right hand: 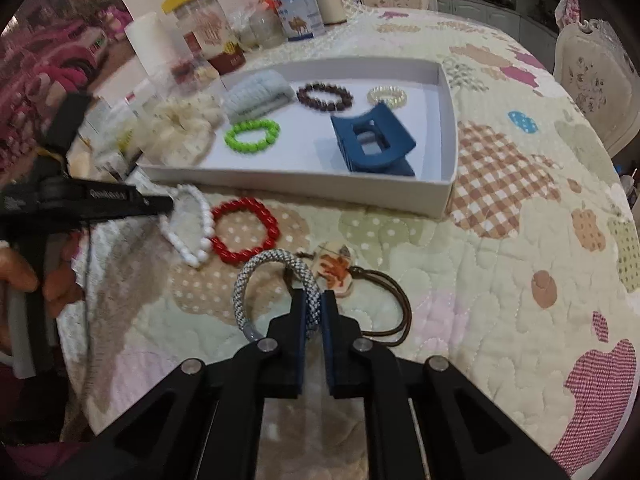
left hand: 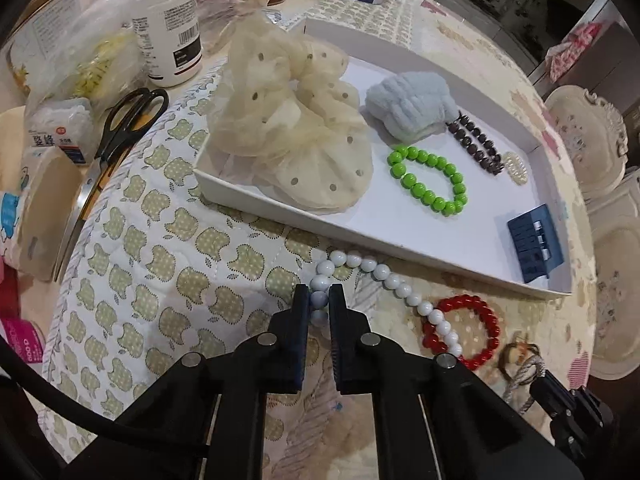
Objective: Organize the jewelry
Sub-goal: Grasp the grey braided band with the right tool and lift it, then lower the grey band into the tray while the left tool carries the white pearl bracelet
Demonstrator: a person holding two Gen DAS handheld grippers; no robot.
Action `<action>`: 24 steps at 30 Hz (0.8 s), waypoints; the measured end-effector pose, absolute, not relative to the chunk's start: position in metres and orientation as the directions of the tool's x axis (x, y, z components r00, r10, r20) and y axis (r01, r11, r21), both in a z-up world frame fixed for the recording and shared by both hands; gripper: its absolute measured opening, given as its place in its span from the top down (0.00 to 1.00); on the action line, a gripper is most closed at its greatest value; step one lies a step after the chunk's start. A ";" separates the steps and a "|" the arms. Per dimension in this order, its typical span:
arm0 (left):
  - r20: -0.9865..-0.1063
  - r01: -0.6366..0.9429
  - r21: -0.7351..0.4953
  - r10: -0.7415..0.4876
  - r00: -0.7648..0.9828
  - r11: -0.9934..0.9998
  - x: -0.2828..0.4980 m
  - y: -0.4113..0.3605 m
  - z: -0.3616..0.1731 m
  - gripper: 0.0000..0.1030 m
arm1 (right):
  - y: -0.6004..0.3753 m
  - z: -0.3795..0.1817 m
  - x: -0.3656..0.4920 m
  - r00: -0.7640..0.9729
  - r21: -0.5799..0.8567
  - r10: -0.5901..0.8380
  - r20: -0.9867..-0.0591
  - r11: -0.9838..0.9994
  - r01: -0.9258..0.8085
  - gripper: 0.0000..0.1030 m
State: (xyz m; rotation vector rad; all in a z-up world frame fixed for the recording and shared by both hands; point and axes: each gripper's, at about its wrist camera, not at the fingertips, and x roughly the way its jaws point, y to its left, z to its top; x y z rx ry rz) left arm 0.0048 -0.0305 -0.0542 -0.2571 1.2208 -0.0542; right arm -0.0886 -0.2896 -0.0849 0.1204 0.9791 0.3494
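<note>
The left gripper pinched the white bead bracelet just outside the white tray (its likely destination). The right gripper had its fingers clamped on the grey braided bracelet, lying on the quilted bench.

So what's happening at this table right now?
A person holding a gripper in each hand is sorting jewelry into a shallow white cardboard tray. The left gripper is shut on a white bead bracelet, the right gripper on a silver-and-white braided rope bracelet; both lie on the quilted tablecloth. A red bead bracelet waits outside; the green bead bracelet and blue plastic hair claw are already inside.
</note>
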 end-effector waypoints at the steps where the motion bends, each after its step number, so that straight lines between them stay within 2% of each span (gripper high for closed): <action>1: -0.917 -0.095 -0.234 -0.187 0.353 0.968 0.003 -0.027 -0.050 0.92 | -0.291 -0.079 -0.091 0.515 0.267 0.355 -0.780 0.933 -0.240 0.93; 10: -0.861 -0.014 -0.284 -0.249 0.444 0.959 -0.017 -0.028 0.011 0.92 | -0.306 -0.035 -0.096 0.578 0.289 0.389 -0.717 0.921 -0.261 0.93; 24: -0.782 0.075 -0.266 -0.260 0.567 0.961 -0.006 -0.059 0.091 0.92 | -0.306 -0.001 -0.094 0.620 0.270 0.407 -0.671 0.912 -0.307 0.93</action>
